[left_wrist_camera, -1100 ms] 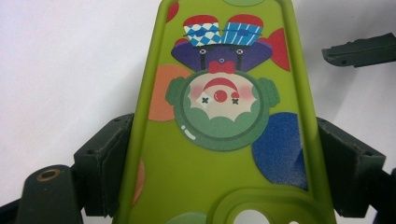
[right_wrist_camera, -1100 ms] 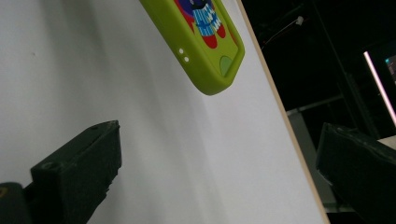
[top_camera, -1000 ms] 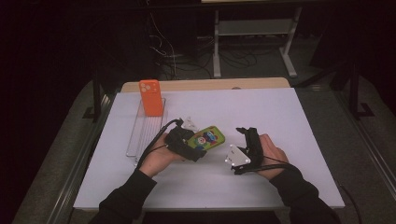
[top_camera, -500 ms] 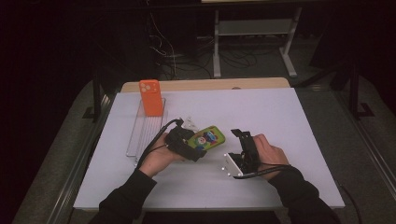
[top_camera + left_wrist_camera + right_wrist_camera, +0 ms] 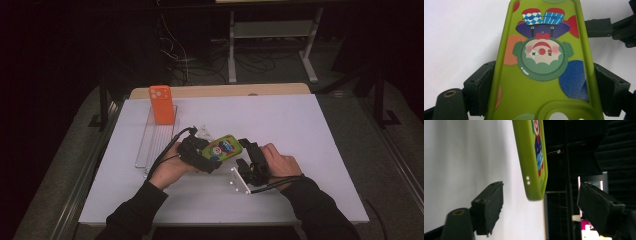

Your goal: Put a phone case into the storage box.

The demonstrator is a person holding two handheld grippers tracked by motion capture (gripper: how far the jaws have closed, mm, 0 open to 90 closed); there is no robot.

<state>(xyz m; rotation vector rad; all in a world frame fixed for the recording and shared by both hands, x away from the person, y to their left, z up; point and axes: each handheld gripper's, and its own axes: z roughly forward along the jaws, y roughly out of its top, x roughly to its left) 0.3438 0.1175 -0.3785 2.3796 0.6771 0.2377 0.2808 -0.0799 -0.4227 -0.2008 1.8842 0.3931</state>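
While the left claw (image 5: 212, 159) clamps the green phone case (image 5: 225, 148) by its long edges above the white surface (image 5: 300, 125), the right claw (image 5: 248, 159) has just been closing around the case's far end, pads not touching. An orange phone case (image 5: 161, 104) stands in a clear rack (image 5: 150, 145) nearby.

Dim room, one lit table

A white table top (image 5: 300, 130) lies on a wooden board (image 5: 220, 91) under bright light; around it the grey floor (image 5: 395, 165) fades into dark, with a white metal stand (image 5: 270, 35) and loose cables (image 5: 185, 55) behind.
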